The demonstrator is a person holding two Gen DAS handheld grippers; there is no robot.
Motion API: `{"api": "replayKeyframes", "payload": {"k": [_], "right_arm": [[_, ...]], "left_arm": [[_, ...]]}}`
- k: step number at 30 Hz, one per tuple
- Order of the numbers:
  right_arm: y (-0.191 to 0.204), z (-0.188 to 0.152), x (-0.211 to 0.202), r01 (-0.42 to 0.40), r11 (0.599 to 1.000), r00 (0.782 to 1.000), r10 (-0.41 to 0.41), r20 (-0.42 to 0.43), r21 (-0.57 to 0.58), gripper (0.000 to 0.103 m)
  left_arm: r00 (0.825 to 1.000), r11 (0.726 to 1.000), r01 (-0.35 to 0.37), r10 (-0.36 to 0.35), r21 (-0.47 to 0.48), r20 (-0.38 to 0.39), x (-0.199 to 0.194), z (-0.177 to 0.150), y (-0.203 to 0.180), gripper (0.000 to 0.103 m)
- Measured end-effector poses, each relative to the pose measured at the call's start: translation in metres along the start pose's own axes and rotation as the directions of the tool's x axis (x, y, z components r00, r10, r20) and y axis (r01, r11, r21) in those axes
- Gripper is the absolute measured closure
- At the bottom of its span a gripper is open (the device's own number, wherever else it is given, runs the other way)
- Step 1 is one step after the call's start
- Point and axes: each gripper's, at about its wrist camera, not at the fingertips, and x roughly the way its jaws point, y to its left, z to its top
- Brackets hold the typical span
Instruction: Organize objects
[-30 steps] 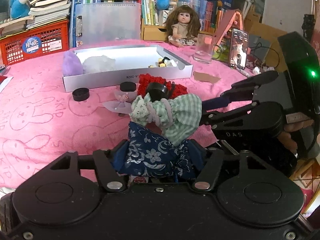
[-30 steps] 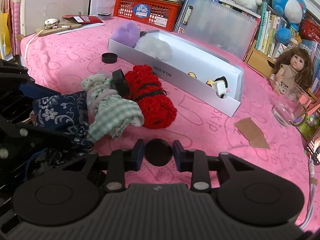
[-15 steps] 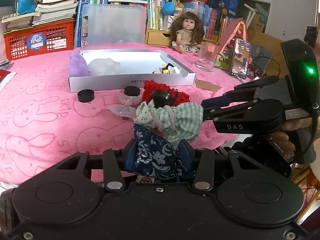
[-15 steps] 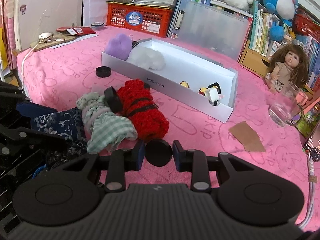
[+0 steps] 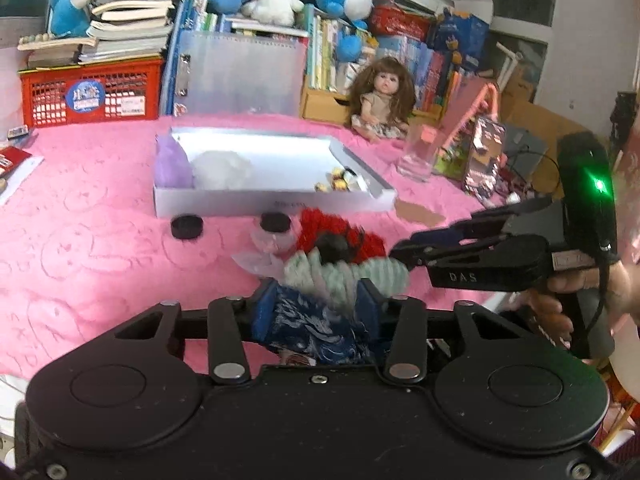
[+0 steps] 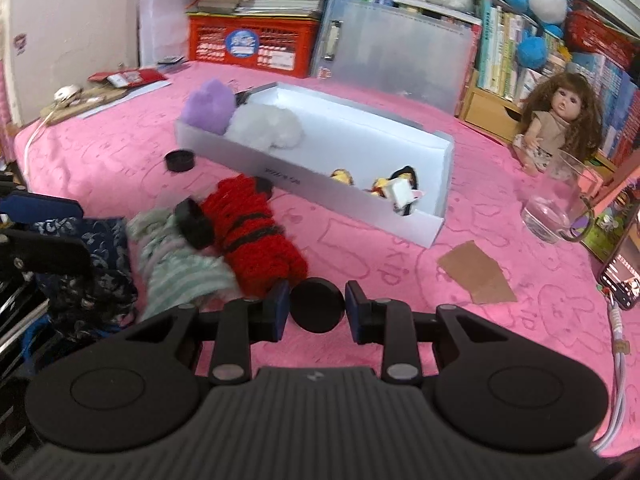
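Left tongs (image 5: pixel 316 304) closing around blue cloth (image 5: pixel 312 328)

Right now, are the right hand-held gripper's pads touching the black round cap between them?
Touching. The right wrist view shows the black round cap pinched between the right hand-held gripper, both blue pads pressed on its edges, no gap either side.

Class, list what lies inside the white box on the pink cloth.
Inside the white box: a purple plush, a white fluffy ball and small figurines. Its near wall hides their bases.
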Motion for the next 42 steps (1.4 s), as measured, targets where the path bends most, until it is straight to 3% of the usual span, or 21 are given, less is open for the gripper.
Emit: {"api": "replayKeyframes", "payload": {"k": [2,7,9,11,13,15,19,22,28,32,33,42], "right_arm": [[-0.005,0.006,0.001,0.005,1.000,1.000,-0.005,0.006,0.029,0.069],[-0.016,0.013,0.002,0.018,0.997,1.000,-0.020,0.014,0.073,0.069],[-0.018,0.011,0.002,0.018,0.996,1.000,-0.018,0.005,0.085,0.069],[-0.019,0.007,0.003,0.019,0.996,1.000,-0.018,-0.006,0.084,0.069],[-0.018,0.004,0.004,0.018,0.997,1.000,-0.016,-0.016,0.078,0.069],[-0.018,0.003,0.004,0.012,0.997,1.000,-0.010,-0.021,0.078,0.069],[-0.016,0.004,0.004,0.008,0.997,1.000,-0.007,-0.018,0.078,0.069],[-0.014,0.004,0.003,0.004,0.997,1.000,-0.003,-0.019,0.074,0.069],[-0.010,0.002,0.004,-0.003,0.998,1.000,0.005,-0.025,0.057,0.069],[-0.009,0.002,0.004,-0.008,0.999,1.000,0.010,-0.026,0.052,0.069],[-0.008,0.002,0.004,-0.009,0.999,1.000,0.010,-0.025,0.051,0.069],[-0.011,0.006,0.003,0.009,0.998,1.000,-0.008,-0.018,0.061,0.069]], "left_arm": [[1.000,1.000,-0.009,0.009,-0.021,0.005,0.002,0.009,0.005,0.083],[0.999,0.998,-0.030,0.027,-0.049,-0.045,0.020,0.009,0.017,0.080],[0.996,0.997,-0.054,0.050,-0.057,-0.074,0.026,-0.005,0.019,0.061],[0.993,0.995,-0.071,0.063,-0.073,-0.104,0.028,-0.018,0.021,0.057],[0.993,0.995,-0.068,0.060,-0.080,-0.098,0.025,-0.025,0.021,0.043],[0.996,0.996,-0.061,0.056,-0.071,-0.064,0.017,-0.027,0.018,0.019],[0.996,0.998,-0.059,0.057,-0.037,-0.068,0.016,-0.026,0.011,0.017],[0.991,0.996,-0.072,0.066,-0.050,-0.112,0.025,-0.028,0.010,0.021],[0.985,0.991,-0.047,0.024,-0.129,-0.173,0.037,-0.032,0.018,0.042],[0.988,0.990,-0.038,0.017,-0.135,-0.153,0.031,-0.028,0.019,0.065],[0.989,0.990,-0.041,0.020,-0.138,-0.146,0.029,-0.026,0.020,0.076],[0.995,0.986,-0.041,0.026,-0.160,-0.093,0.015,-0.005,0.023,0.079]]}}
